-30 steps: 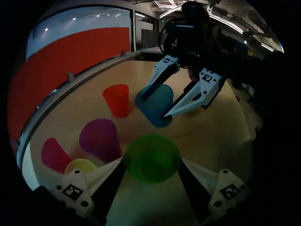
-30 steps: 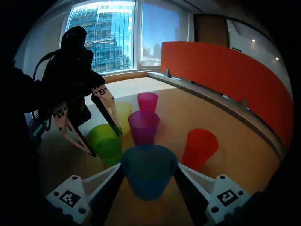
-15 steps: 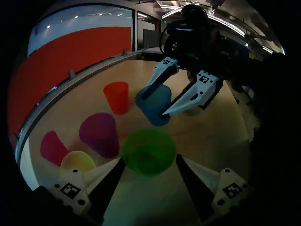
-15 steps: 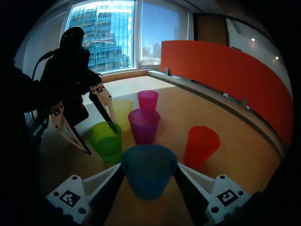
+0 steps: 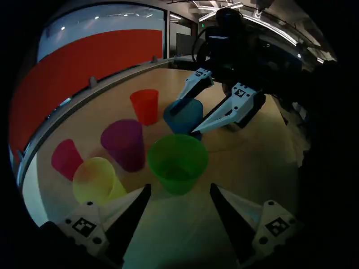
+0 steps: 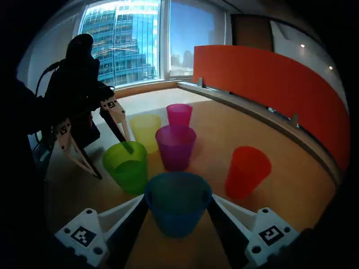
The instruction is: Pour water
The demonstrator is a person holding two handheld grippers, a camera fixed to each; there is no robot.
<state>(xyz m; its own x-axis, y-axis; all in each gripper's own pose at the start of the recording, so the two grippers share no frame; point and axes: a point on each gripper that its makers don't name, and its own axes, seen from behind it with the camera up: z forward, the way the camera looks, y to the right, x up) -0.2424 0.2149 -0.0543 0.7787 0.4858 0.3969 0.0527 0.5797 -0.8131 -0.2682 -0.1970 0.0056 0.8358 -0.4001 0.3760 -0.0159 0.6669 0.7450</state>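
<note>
The right tongs [image 6: 177,200] are being pressed against both sides of a translucent blue plastic cup [image 6: 178,210], which is being held upright low over the pale wooden surface [image 5: 251,161]. The left tongs [image 5: 179,185] are being held spread, with a translucent green plastic cup [image 5: 177,161] standing free just ahead of their tips, near the blue one. The pour is seemingly being lined up: next, the blue cup would need lifting over the green rim and tipping slowly. Whether either cup is holding water cannot be told.
</note>
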